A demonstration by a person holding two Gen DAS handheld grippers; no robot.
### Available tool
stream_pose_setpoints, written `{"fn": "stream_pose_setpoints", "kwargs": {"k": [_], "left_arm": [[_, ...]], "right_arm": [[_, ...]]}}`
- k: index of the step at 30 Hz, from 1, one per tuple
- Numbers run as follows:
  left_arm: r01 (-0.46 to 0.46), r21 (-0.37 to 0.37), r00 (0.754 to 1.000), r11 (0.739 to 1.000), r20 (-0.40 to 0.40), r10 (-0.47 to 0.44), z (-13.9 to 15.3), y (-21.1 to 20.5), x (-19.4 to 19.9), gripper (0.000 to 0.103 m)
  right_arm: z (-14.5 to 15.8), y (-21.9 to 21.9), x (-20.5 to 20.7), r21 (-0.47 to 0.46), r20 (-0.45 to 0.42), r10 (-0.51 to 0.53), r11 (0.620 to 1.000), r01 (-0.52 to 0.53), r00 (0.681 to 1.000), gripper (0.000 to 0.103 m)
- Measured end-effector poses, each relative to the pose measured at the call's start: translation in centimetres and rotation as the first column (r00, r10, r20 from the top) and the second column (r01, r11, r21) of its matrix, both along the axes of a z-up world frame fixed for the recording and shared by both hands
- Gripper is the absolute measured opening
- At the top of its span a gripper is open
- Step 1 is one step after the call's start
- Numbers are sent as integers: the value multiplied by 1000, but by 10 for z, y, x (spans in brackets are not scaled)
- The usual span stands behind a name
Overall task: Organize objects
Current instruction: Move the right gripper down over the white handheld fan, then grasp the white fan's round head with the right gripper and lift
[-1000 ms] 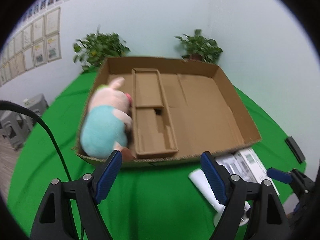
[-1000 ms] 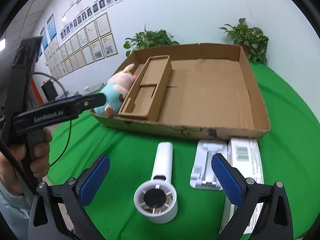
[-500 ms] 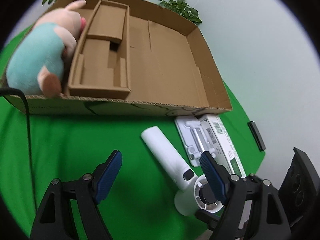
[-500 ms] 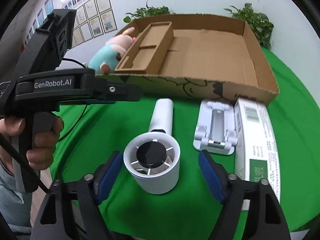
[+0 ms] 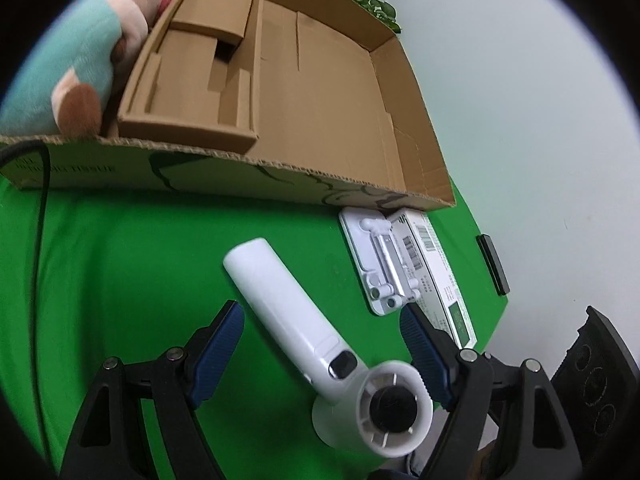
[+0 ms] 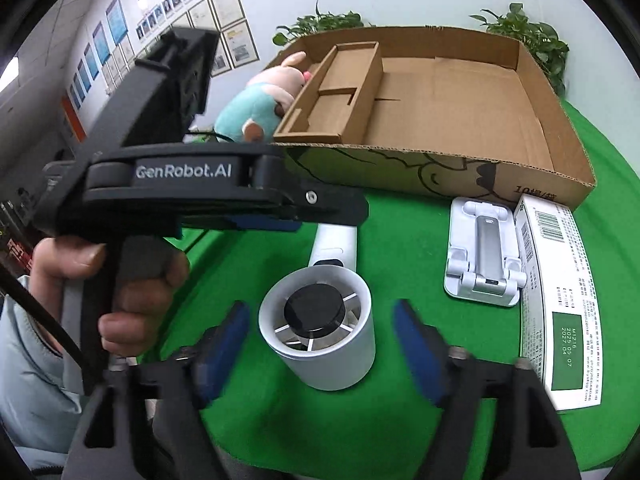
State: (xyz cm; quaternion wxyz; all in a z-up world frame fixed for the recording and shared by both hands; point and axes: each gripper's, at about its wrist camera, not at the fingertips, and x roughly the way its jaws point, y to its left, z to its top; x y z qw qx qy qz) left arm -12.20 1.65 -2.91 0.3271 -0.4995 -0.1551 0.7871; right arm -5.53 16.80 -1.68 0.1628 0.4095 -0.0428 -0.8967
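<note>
On green cloth (image 5: 120, 280), cardboard box (image 5: 340, 120).

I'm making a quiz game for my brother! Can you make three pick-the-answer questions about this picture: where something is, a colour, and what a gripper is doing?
1. Where is the plush toy?
A. in the cardboard box, at its left side
B. on the green cloth
C. on top of the fan

2. What colour is the handheld fan?
A. red
B. white
C. yellow

3. How is the right gripper?
A. shut on the fan
B. shut on the plush toy
C. open, with the fan head between its fingers

Answers: 1 A, the toy lies beside the cardboard insert inside the box. 2 B, its handle and round head are white. 3 C, gaps show between both blue pads and the fan.
</note>
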Motion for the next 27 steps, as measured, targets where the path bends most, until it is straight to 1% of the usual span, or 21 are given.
{"fn": "stream_pose_setpoints", "kwargs": {"k": [3,6,8,10,11,12,13,15,17,18,20,21,22,25,26,27], "left_arm": [[8,4,1000,1000,16,-8,-5,3,1,80],[11,15,999,1000,40,-12,-12,8,-1,79],[17,23,998,1000,61,-18,-17,10,-1,79],[21,28,997,999,73,-23,-20,11,-1,79],[23,32,997,999,73,-25,-22,12,0,79],[25,34,997,999,72,-27,-22,12,1,78],[28,37,997,999,76,-31,-22,13,1,75],[25,34,997,999,76,-27,-23,13,2,73],[16,38,997,999,76,-19,-22,11,3,68],[13,32,997,999,77,-16,-23,10,3,63],[-8,41,996,999,84,5,-23,5,3,57],[-19,42,996,999,86,15,-23,3,3,50],[-30,38,996,999,87,27,-23,0,2,40],[-52,25,995,998,87,49,-20,-7,1,37],[-57,20,995,998,85,55,-19,-8,2,37],[-65,14,994,998,87,64,-17,-10,2,36]], "right_arm": [[-2,3,0,-17,10,0,1000,0,1000,81],[-6,1,0,5,24,-5,1000,4,1000,81],[-7,0,2,21,19,-10,1000,10,1000,76],[-7,-1,3,27,16,-14,1000,14,1000,63],[-8,-3,3,35,18,-13,999,13,1000,61],[-8,-4,3,43,20,-13,999,13,1000,56],[-9,-6,4,52,19,-14,999,13,1000,56],[-9,-9,6,65,11,-17,998,16,1000,56],[-8,-9,8,56,12,-15,998,15,1000,55],[-9,-9,9,46,14,-17,999,17,1000,55],[-9,-5,9,10,20,-28,1000,28,999,55],[-10,-1,8,-22,29,-32,999,32,999,55],[-11,4,7,-71,44,-35,997,38,998,54],[-15,12,4,-182,78,-27,982,41,997,54],[-17,16,3,-233,96,-17,972,39,995,54],[-19,17,2,-264,107,-11,964,39,994,54]]}}
